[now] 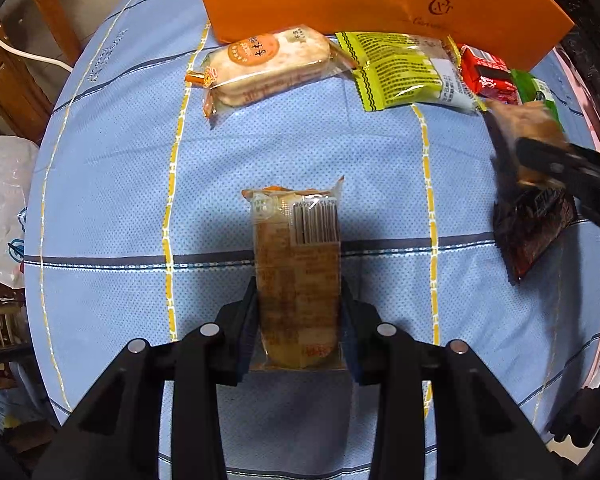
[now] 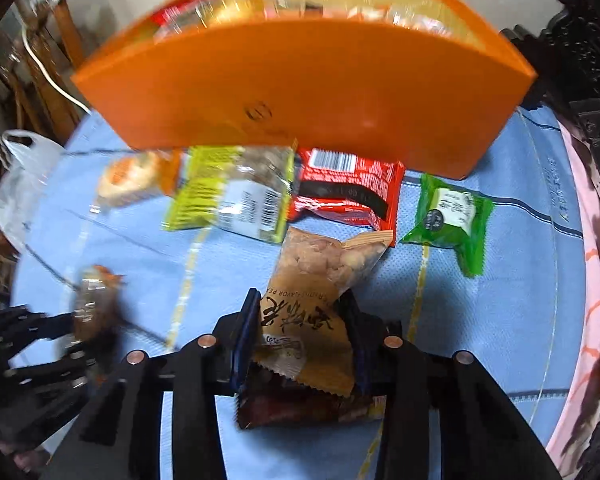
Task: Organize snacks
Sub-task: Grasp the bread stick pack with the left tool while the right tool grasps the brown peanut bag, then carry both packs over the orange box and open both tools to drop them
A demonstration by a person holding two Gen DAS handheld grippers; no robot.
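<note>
My left gripper (image 1: pixel 299 292) is shut on an orange-brown wrapped snack (image 1: pixel 296 248), held just above the blue tablecloth (image 1: pixel 120 200). My right gripper (image 2: pixel 302 300) is shut on a tan peanut packet (image 2: pixel 320 264), with a dark red-brown packet (image 2: pixel 300 408) lying under it. An open orange box (image 2: pixel 300 92) with several snacks inside stands at the back. In front of it lie a rice cracker pack (image 1: pixel 268 64), a yellow-green packet (image 1: pixel 404 72), a red packet (image 2: pixel 348 188) and a green packet (image 2: pixel 448 216). The right gripper (image 1: pixel 540 152) also appears blurred in the left wrist view.
A white plastic bag (image 1: pixel 0 200) hangs off the table's left side. Wooden furniture (image 1: pixel 4 80) and a white cable stand behind it. A pink table edge (image 2: pixel 592 280) and dark carved wood run along the right.
</note>
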